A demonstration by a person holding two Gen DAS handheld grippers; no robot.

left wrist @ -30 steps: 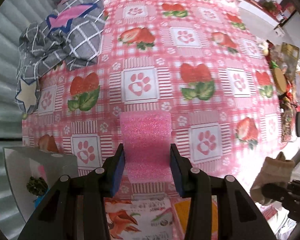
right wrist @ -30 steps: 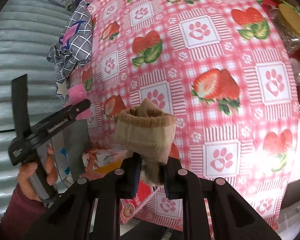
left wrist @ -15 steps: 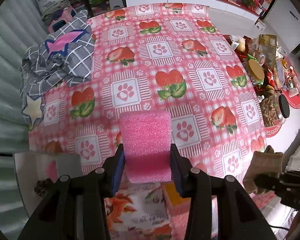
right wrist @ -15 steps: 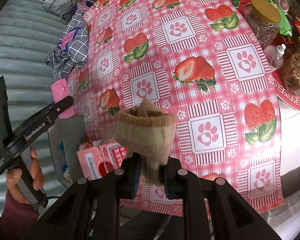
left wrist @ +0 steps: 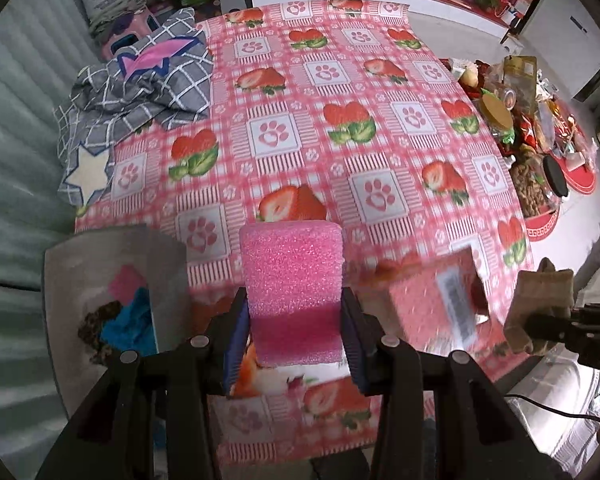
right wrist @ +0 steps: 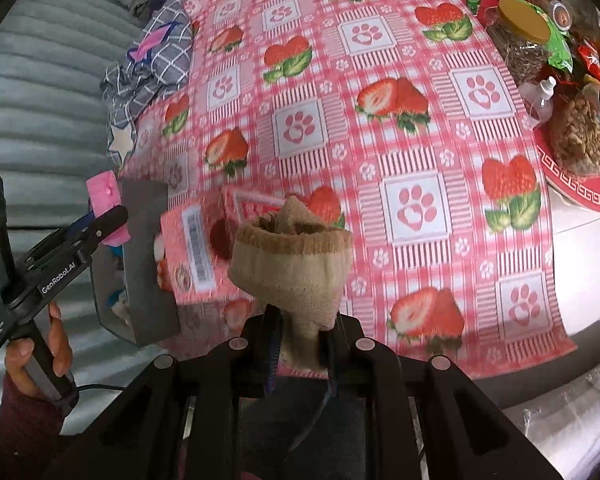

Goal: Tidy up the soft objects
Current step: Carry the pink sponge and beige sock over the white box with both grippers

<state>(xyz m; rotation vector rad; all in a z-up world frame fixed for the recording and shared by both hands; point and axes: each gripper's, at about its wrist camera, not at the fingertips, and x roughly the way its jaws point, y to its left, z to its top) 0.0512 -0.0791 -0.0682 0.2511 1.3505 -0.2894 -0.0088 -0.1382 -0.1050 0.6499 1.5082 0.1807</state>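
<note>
Left wrist view: left gripper [left wrist: 294, 334] is clamping the pink sponge [left wrist: 293, 280] between its blue pads, fingers set narrow on it w/ the sponge sticking out well past the tips. Vs. a sec ago the tablecloth [left wrist: 340, 92] is sitting farther below the fingers & more of it is showing, so the sponge is being lifted clear and carried toward the near table edge; prob. heading for drop-off. Grey bin [left wrist: 112, 264] is lying just left of the fingertips, holding a pink piece, a blue cloth and something dark, not identifiable. Pink box [left wrist: 436, 300] is lying just right of the fingers, blurred, contents not visible. Right wrist view: right gripper [right wrist: 300, 344] is pinching the beige sock [right wrist: 296, 268] fully closed, sock bunching above the tips; it too is riding higher over the table than a sec ago. Bin & box are showing left of these fingers, the other gripper w/ sponge beyond them. Both items are in transit, not yet sorted.
</note>
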